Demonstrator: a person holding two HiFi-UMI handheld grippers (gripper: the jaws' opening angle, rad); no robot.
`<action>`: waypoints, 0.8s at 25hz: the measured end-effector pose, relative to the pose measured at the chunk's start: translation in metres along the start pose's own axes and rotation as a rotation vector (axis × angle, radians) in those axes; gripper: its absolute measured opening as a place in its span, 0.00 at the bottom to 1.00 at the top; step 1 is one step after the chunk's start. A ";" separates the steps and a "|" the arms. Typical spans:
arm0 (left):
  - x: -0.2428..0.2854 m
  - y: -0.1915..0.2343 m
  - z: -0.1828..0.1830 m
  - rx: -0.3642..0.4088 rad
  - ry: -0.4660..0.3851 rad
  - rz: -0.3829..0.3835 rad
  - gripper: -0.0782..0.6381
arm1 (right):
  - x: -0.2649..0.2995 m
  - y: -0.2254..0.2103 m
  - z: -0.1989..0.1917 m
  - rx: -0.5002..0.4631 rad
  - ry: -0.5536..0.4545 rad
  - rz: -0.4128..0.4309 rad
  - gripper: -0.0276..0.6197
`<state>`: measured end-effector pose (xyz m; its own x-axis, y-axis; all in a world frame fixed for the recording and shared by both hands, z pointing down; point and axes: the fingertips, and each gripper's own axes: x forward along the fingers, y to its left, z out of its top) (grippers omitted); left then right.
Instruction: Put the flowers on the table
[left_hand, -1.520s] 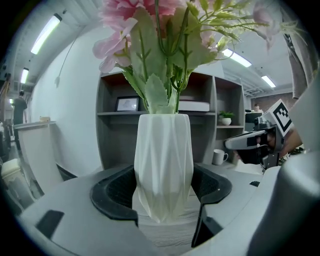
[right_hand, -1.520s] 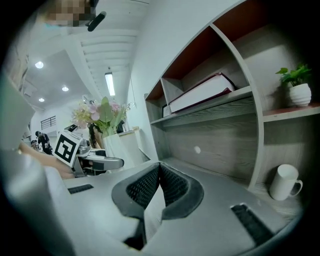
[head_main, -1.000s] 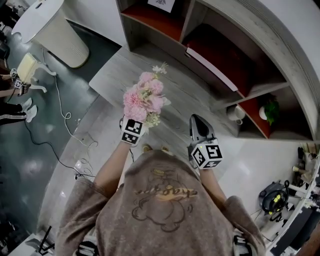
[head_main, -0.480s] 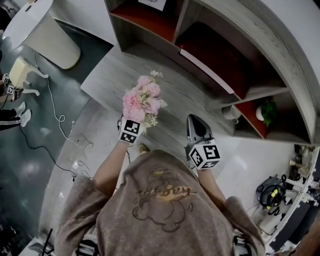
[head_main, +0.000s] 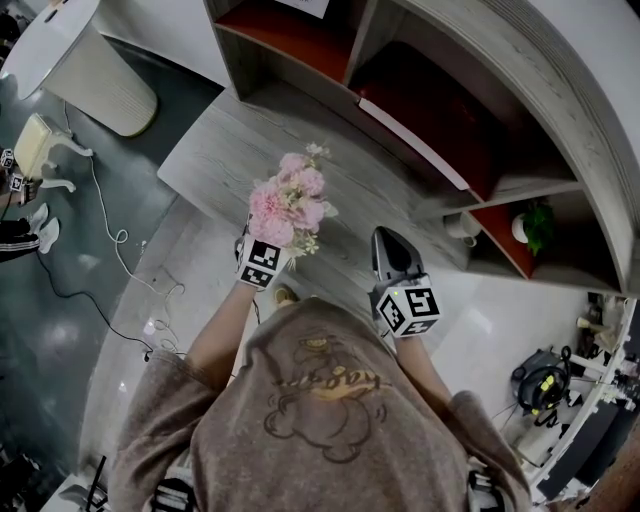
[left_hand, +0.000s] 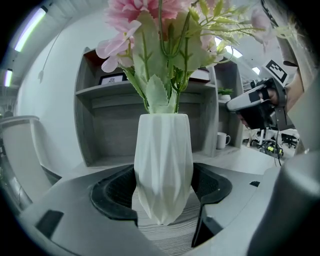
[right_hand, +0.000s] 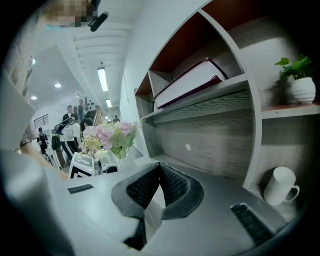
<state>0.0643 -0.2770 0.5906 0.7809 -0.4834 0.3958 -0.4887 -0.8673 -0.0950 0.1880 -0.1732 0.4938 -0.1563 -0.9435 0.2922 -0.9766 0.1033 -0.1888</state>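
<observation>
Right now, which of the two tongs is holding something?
The left tongs: they grip the white vase of pink flowers on both sides. The right tongs are pinched shut with nothing between them.

**mk_rig:** Lighting looks fine to me? Soft, even indoor light from the ceiling strip lamps (right_hand: 101, 79), barely any hard shadows. Head view is the dimmer one, colours muted, shelf (head_main: 540, 110) recesses going dark.

**toph:** Both gripper views are heavy fisheye though: black corners, straight lines bowing at the edges. The vase (left_hand: 163, 167) is sharp with gentle shading, the close foreground is mushy. Top flowers (left_hand: 125, 10) maybe slightly blown out, hard to tell.
</observation>
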 end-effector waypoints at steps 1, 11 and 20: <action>0.000 0.001 0.000 -0.004 -0.002 0.001 0.59 | 0.000 0.000 0.000 0.001 0.001 0.001 0.02; -0.001 0.003 -0.001 -0.012 -0.008 0.013 0.59 | 0.003 -0.001 -0.001 -0.002 0.002 0.005 0.02; -0.002 0.004 -0.004 -0.024 0.000 0.025 0.59 | 0.003 0.000 -0.001 -0.002 0.001 0.011 0.02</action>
<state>0.0598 -0.2788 0.5934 0.7682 -0.5047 0.3938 -0.5173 -0.8518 -0.0826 0.1876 -0.1753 0.4955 -0.1667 -0.9420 0.2914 -0.9751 0.1137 -0.1903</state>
